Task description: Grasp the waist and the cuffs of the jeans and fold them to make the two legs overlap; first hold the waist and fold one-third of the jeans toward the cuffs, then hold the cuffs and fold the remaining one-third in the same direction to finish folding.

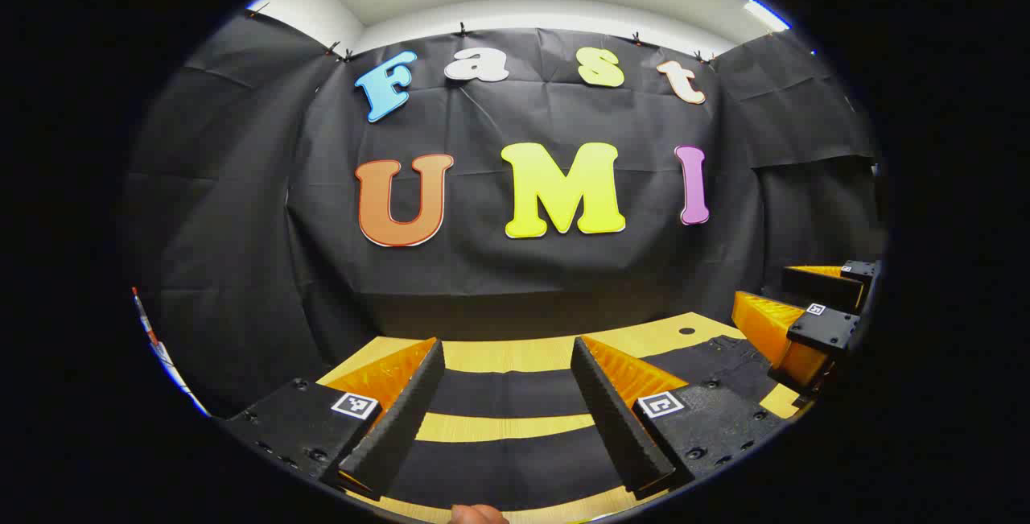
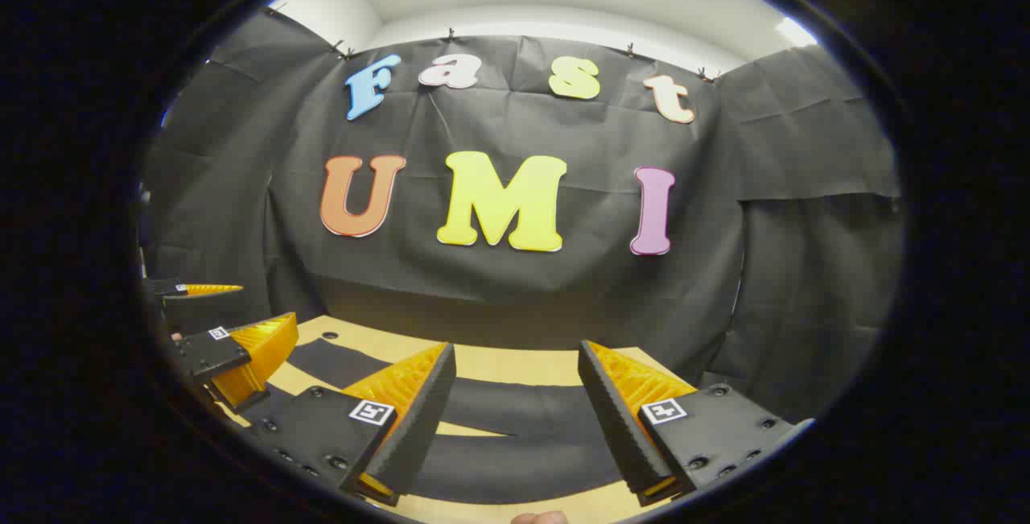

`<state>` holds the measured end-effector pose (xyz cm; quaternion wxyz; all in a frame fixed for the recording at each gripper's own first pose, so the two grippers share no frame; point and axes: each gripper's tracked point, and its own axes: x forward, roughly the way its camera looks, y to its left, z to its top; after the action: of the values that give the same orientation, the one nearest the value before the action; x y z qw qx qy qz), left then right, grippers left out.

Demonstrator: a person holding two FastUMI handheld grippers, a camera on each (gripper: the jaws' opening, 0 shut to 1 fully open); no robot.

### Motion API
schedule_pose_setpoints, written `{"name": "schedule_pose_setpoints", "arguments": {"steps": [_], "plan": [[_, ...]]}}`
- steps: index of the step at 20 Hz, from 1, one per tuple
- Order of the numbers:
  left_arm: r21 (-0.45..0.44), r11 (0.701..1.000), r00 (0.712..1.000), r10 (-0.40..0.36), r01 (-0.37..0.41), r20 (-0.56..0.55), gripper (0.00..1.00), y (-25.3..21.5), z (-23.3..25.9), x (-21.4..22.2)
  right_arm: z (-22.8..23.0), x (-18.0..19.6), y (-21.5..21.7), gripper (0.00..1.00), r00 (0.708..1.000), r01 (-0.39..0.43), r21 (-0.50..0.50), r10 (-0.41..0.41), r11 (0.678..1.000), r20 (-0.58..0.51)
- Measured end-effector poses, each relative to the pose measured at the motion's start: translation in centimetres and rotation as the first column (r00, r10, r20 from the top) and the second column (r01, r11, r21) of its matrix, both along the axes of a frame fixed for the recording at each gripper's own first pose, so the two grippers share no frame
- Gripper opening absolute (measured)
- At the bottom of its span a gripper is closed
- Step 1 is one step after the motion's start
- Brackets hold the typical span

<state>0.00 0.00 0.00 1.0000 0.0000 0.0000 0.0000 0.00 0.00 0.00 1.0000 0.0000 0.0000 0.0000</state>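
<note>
Black jeans (image 1: 507, 391) lie flat on the wooden table (image 1: 515, 355), their two legs showing as dark bands with wood between them. The wider waist end (image 1: 724, 363) lies to the right in the left gripper view. My left gripper (image 1: 507, 347) hovers open just above the legs, with nothing between its fingers. My right gripper (image 2: 517, 347) also stands open over the jeans (image 2: 515, 415), holding nothing. Each gripper appears at the side of the other's view: the right gripper (image 1: 764, 284) by the waist end, the left gripper (image 2: 265, 303) at the far left.
Black cloth walls close the booth behind and beside the table (image 2: 499, 363). A small round hole (image 1: 686, 331) sits in the tabletop near its back edge. A fingertip (image 1: 475, 514) shows at the bottom of the left gripper view.
</note>
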Motion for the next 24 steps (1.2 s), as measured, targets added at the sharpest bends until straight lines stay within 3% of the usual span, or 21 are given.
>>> {"name": "schedule_pose_setpoints", "arguments": {"steps": [1, 6, 7, 8, 20, 24], "plan": [[0.001, 1.000, 1.000, 0.002, -0.002, 0.002, 1.00, 0.1, 0.0, 0.0, 0.0, -0.1, 0.0, 0.93, 1.000, 0.002, 0.000, -0.002, 1.000, -0.003], [-0.005, 1.000, 1.000, 0.021, -0.021, 0.000, 1.00, 0.3, -0.2, -0.1, -0.3, 0.2, 0.0, 0.93, 1.000, -0.003, 0.005, 0.003, 1.000, -0.012], [-0.003, 1.000, 1.000, 0.028, -0.028, -0.002, 0.94, 0.3, -0.3, -0.1, -0.5, 0.1, 0.2, 0.95, 0.999, -0.014, 0.012, 0.014, 1.000, -0.030], [-0.004, 0.999, 0.999, 0.037, -0.037, -0.005, 1.00, 0.3, -0.3, -0.3, -0.5, 0.0, 0.7, 0.95, 0.999, -0.031, 0.014, 0.031, 0.999, -0.027], [0.008, 0.998, 0.998, 0.064, -0.064, -0.023, 1.00, 0.4, -0.7, -0.8, -0.9, -0.2, 0.4, 0.95, 0.999, -0.037, -0.010, 0.037, 0.999, -0.032], [-0.045, 0.996, 0.992, 0.070, -0.075, -0.107, 1.00, 0.5, -3.1, -1.8, -1.4, -0.4, 0.3, 0.93, 0.998, -0.032, 0.004, 0.032, 0.999, -0.048]]}}
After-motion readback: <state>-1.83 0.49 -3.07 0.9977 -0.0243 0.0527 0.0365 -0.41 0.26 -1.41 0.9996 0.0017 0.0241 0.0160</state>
